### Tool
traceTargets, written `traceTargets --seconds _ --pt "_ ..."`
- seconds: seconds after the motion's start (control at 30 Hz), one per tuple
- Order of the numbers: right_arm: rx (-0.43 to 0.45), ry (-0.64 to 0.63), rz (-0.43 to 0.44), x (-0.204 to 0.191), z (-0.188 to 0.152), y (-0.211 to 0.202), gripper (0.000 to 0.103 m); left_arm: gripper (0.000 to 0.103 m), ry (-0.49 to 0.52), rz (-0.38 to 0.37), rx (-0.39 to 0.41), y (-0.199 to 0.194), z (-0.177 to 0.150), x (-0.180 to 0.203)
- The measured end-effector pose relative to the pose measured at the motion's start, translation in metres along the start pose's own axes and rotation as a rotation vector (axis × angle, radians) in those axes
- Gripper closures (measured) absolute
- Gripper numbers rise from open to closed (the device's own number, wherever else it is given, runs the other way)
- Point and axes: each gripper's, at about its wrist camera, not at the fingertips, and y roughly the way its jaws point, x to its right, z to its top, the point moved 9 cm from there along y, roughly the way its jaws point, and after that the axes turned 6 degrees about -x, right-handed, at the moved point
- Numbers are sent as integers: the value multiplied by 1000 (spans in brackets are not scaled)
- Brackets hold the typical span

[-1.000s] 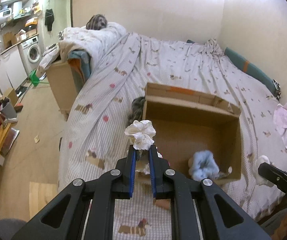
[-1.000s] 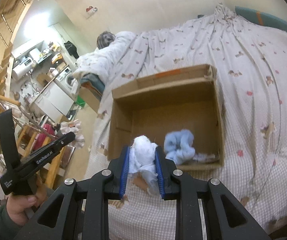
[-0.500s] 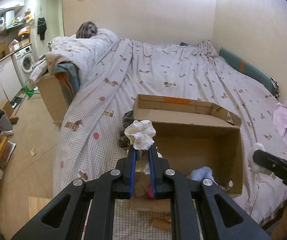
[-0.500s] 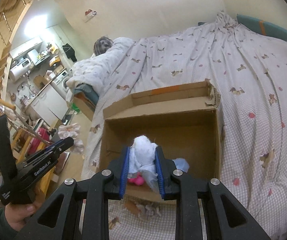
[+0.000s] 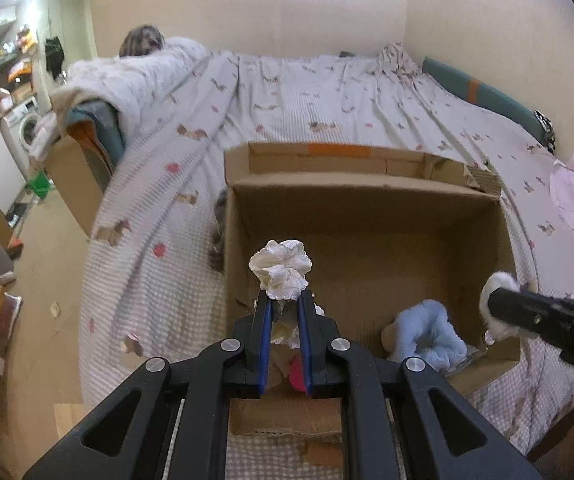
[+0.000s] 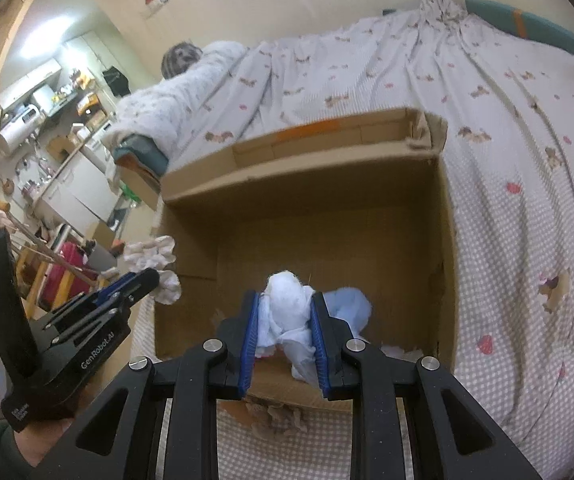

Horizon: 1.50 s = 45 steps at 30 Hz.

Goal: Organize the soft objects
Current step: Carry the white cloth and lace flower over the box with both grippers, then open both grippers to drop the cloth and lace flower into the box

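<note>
Cardboard box [image 5: 367,216] is under both loads: I'm gripping the cream scrunchie [image 5: 281,270] in the left gripper [image 5: 283,316] and white cloth [image 6: 287,312] in the right gripper [image 6: 285,332]; next I'm releasing both inside

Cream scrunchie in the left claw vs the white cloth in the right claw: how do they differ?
The cream scrunchie is ruffled with a beaded-looking edge; the white cloth is a smooth, crumpled wad. The scrunchie puffs out past the left claw tips, pinched narrow; the cloth fills a wider gap in the right claw and trails down below. Both are soft, pale, clamped and held over the open cardboard box.
</note>
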Motion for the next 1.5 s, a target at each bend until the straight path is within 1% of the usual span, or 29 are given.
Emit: traceTargets --seconds 0.13,0.3,0.67,0.9,1.03,1.07,1.13,1.2,1.23,1.27,1.3,1.37,1.4,1.43,1.47,1.5 --pt "-32 -8 -24 1 -4 14 77 91 -22 -24 -40 12 -5 0" --pt "-61 -21 -51 6 -6 26 77 91 -15 -49 -73 21 -12 8" --pt "-105 0 -52 14 -7 47 77 91 -27 -87 -135 36 -19 16" --pt "-134 31 -39 15 -8 58 76 91 -34 -94 -154 42 -21 16" --pt "-144 45 -40 17 -9 60 76 90 -35 -105 -134 37 -17 19" --pt "-145 51 -38 18 -9 60 76 87 -29 -101 -128 36 -16 19" --pt "-149 61 -33 18 -9 61 76 83 -19 -85 -113 34 -14 20" --pt "-151 66 -35 20 -9 61 76 82 -11 -81 -113 34 -14 21" --pt "-151 67 -34 20 -9 61 76 78 -8 -84 -118 34 -14 22" --pt "-151 68 -32 20 -8 60 76 71 -5 -87 -121 35 -14 23" --pt "-149 69 -31 20 -8 60 76 67 -2 -88 -121 35 -14 24" --pt "-143 71 -23 20 -7 59 75 43 2 -86 -104 31 -12 25" --pt "-140 73 -19 20 -7 58 74 38 2 -86 -95 29 -11 25" --pt "-138 76 -12 19 -6 57 69 34 0 -88 -83 27 -9 25" --pt "-129 83 -2 19 -5 55 64 33 -4 -95 -71 24 -7 25" --pt "-122 90 8 19 -4 53 49 33 -8 -99 -64 22 -6 25"
